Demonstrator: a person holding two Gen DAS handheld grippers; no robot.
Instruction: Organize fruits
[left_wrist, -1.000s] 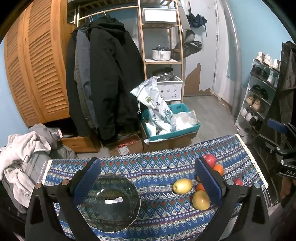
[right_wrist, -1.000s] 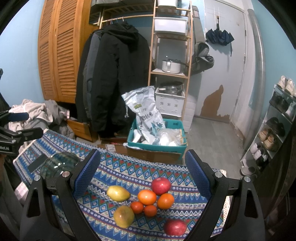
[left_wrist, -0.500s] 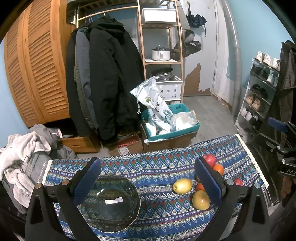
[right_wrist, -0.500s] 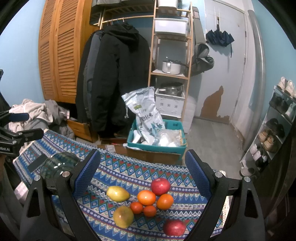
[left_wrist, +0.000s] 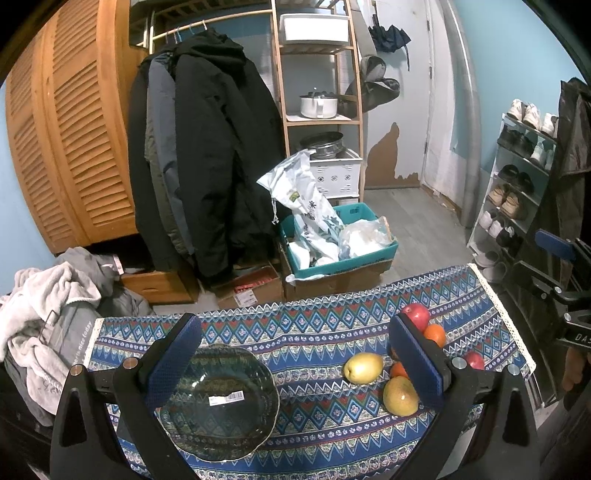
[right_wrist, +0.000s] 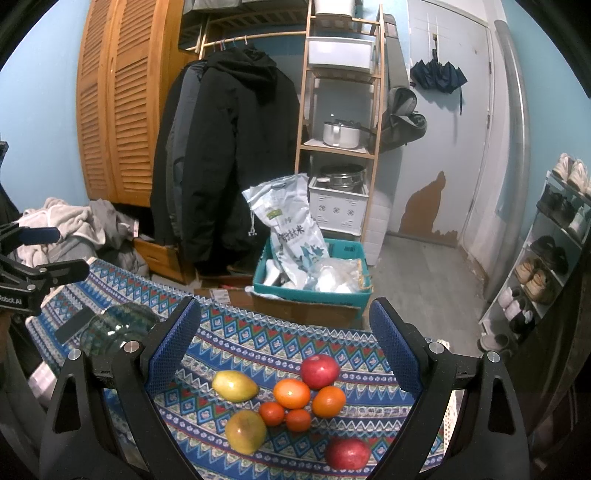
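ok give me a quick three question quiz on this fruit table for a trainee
1. True or false: the glass bowl already holds fruit.
2. How many red apples lie on the patterned cloth in the right wrist view?
3. Which gripper looks closer to the fruit: A) left gripper B) right gripper?

Key:
1. False; it is empty.
2. Two: a far apple and a near apple.
3. B; both grippers are open and hold nothing.

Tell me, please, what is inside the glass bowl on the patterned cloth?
No fruit: the glass bowl shows only a white barcode sticker and the cloth pattern through it. The left tongs cover its near-left rim.
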